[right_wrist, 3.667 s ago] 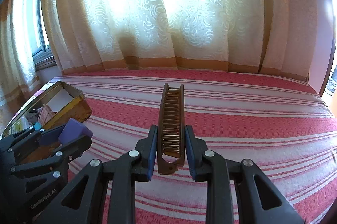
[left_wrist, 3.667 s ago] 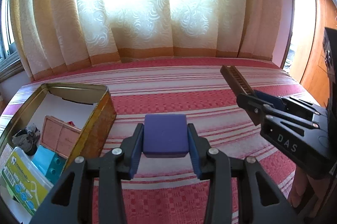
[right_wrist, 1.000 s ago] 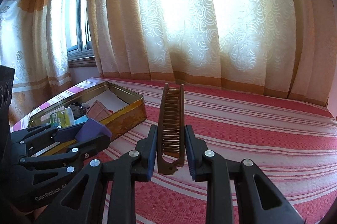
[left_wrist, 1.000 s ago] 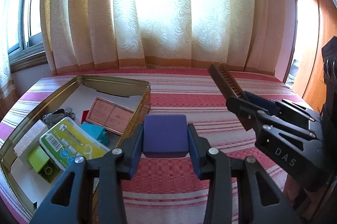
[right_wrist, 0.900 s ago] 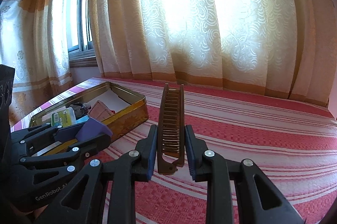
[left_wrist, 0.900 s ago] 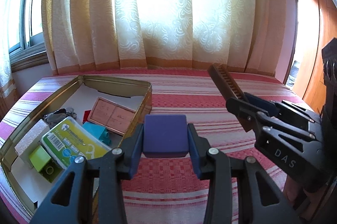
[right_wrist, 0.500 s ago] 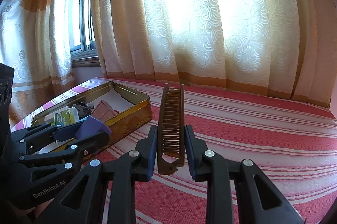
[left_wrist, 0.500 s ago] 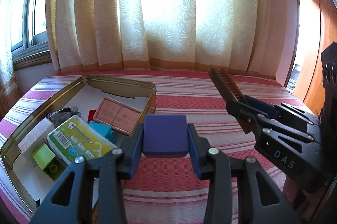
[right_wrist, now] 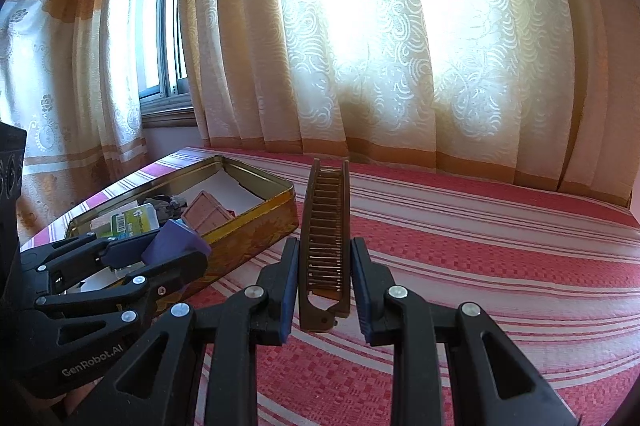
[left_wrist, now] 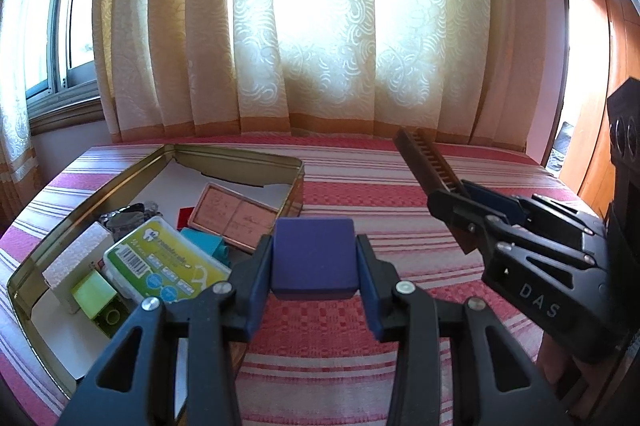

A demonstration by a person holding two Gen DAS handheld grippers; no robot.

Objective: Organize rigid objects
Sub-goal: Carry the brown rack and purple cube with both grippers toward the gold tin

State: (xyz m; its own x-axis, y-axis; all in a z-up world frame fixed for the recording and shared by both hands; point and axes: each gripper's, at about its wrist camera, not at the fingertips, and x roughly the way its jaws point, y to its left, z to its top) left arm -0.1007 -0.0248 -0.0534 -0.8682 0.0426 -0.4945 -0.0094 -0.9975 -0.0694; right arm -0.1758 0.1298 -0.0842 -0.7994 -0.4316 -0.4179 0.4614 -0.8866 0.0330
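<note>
Vs 3.7 s ago: both grippers have swung toward the gold tin [left_wrist: 296, 172], which now shows its whole interior in the left view instead of only a corner; grips unchanged. Tin on the red striped bedspread [left_wrist: 400, 186] holds a green-labelled case [left_wrist: 164, 262], pink flat box [left_wrist: 232, 216], teal brick [left_wrist: 208, 244], lime brick [left_wrist: 96, 296], white box [left_wrist: 76, 260] and a dark clump by the left wall. Left gripper [left_wrist: 314, 262] is clamped on the purple block [left_wrist: 314, 256], held in the air just right of the tin; right gripper [right_wrist: 324, 280] is clenched on the brown folding comb [right_wrist: 326, 238], upright above the bedspread.
</note>
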